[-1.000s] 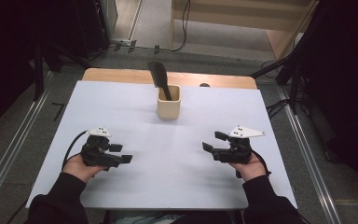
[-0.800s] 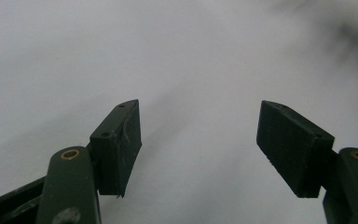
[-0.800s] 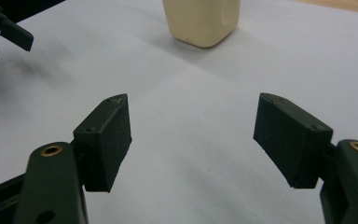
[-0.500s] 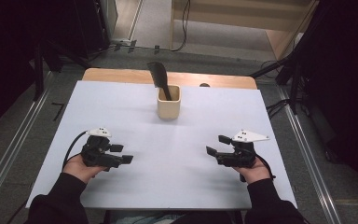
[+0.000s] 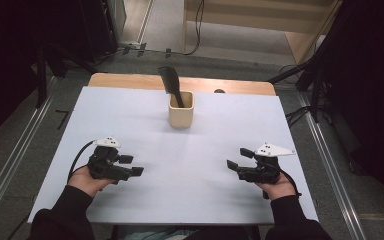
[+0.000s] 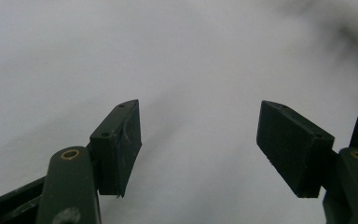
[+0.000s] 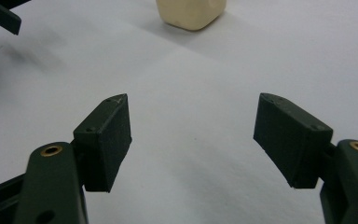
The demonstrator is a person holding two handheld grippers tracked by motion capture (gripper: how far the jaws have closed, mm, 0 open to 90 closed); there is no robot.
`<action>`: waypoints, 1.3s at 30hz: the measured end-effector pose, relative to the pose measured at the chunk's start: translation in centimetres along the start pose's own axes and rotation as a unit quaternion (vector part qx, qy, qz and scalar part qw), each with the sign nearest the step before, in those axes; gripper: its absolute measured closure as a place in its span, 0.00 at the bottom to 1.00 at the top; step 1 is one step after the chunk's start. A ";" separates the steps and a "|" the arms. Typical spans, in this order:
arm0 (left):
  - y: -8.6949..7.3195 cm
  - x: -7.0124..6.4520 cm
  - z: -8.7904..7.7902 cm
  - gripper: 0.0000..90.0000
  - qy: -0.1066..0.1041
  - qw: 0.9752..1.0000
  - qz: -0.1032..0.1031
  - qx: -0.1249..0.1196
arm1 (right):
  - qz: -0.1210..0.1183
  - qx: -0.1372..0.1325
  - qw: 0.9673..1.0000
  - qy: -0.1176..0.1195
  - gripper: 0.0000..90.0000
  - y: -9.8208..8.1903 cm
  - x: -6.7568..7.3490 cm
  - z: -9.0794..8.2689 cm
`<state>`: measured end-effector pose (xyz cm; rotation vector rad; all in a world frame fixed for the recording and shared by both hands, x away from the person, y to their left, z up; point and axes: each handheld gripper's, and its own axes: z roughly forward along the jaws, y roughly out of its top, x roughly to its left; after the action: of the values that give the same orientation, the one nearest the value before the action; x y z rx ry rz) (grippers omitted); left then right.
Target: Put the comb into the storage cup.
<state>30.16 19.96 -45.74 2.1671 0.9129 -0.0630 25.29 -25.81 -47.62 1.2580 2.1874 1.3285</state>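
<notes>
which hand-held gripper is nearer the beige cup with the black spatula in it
Left, though only slightly. The left hand-held gripper sits in front of the beige cup and off to its left; the right hand-held gripper sits in front of it and a bit farther off to its right. Both are open and apart from it.

Cream cup [image 5: 181,110] upright, holding black spatula [image 5: 170,83]

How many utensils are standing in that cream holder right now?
1: a single black spatula stands tilted in the cream holder at the table's far middle. The holder's inside is hidden from view, so something short could sit unseen.
</notes>
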 end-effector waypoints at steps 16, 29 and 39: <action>0.0 0.0 -0.1 0.35 -0.001 1.000 0.000 0.000 | 0.005 0.010 1.000 -0.012 0.29 -0.9 -0.3 -0.9; 0.0 0.0 0.0 0.35 0.000 1.000 0.000 0.002 | 0.004 0.015 1.000 -0.003 0.29 -1.0 -0.1 -0.6; 0.0 0.0 0.0 0.35 0.000 1.000 0.000 0.001 | 0.004 0.014 1.000 -0.003 0.29 -0.9 -0.1 -0.7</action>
<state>30.16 20.03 -45.74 2.1688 0.9121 -0.0639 24.44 -26.46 -48.06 1.2812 2.2067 1.2983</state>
